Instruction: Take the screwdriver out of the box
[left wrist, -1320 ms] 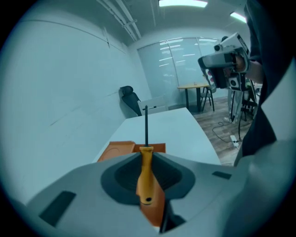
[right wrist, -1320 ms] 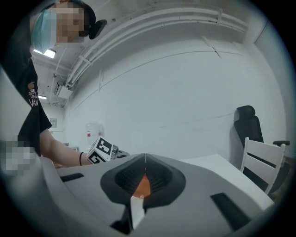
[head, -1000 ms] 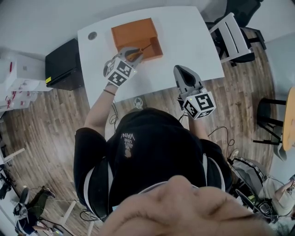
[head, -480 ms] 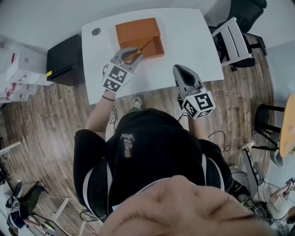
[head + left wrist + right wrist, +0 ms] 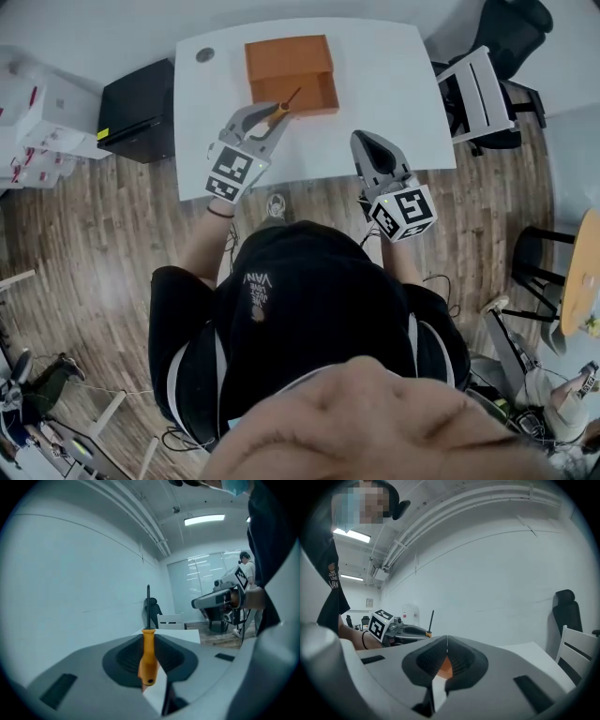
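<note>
My left gripper (image 5: 266, 114) is shut on the orange handle of a screwdriver (image 5: 277, 111), held above the near edge of the open orange box (image 5: 287, 60); its dark shaft points toward the box. In the left gripper view the screwdriver (image 5: 148, 654) stands upright between the pads, and the left gripper (image 5: 149, 667) grips it low on the handle. My right gripper (image 5: 365, 142) hovers over the table's front edge with its jaws together and nothing in them. From the right gripper (image 5: 446, 645) view, the left gripper (image 5: 404, 631) and the screwdriver's shaft (image 5: 431, 619) show at the left.
The white table (image 5: 394, 84) carries the box at its far middle. A white chair (image 5: 476, 86) stands to the right, a black cabinet (image 5: 136, 111) to the left, and white cartons (image 5: 37, 117) beyond it. The floor is wood.
My left gripper has lifted the screwdriver up out of the box and drawn it back toward the table's front edge. The right gripper has stayed where it was.
</note>
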A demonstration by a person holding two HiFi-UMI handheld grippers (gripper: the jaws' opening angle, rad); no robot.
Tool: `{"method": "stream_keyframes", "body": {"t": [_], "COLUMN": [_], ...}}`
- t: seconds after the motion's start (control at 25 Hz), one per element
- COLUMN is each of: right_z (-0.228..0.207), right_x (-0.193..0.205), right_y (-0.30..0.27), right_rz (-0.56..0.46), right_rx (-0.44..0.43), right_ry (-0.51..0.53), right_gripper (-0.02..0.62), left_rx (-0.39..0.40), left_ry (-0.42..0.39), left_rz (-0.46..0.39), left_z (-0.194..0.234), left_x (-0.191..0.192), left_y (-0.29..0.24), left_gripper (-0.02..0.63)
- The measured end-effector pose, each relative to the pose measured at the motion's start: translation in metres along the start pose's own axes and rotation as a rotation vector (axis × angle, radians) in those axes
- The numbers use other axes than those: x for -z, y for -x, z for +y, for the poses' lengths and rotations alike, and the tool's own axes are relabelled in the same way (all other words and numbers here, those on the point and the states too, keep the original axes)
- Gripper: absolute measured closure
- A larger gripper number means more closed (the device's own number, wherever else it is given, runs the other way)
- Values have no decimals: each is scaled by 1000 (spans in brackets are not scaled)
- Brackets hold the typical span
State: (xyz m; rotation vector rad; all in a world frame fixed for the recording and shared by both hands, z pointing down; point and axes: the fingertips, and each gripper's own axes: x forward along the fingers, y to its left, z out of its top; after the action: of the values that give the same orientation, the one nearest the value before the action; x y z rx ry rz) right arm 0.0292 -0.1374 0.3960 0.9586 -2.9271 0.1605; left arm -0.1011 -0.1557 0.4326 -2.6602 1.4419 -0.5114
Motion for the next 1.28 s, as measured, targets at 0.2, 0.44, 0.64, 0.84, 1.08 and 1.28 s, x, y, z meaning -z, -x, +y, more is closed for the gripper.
{"method": "stream_keyframes", "body": {"t": [0.2, 0.44, 0.64, 0.84, 1.08, 1.28], "right_z": [7, 14, 21, 25, 32, 34], "right_x": [0, 3, 6, 7, 9, 10], "right_y": [1, 3, 5, 6, 2, 2], "right_rz": [-3, 3, 10, 12, 19, 32], "right_rx": [-28, -53, -69, -92, -116, -117], "right_ry": [3, 6, 12, 16, 26, 50], "right_gripper": [583, 583, 583, 583, 583, 583], "left_rx": [-36, -73, -95, -125, -162, -186], "left_ry": [36, 68, 97, 113, 134, 149], "left_rz": [-36, -54, -64, -68, -68, -59], "left_z": [-5, -9, -16, -22, -23, -23], "left_x": [-5, -4, -1, 0, 4, 10], "left_y": [19, 36, 52, 62, 78, 88], "left_gripper": [526, 526, 527, 528, 528, 528]}}
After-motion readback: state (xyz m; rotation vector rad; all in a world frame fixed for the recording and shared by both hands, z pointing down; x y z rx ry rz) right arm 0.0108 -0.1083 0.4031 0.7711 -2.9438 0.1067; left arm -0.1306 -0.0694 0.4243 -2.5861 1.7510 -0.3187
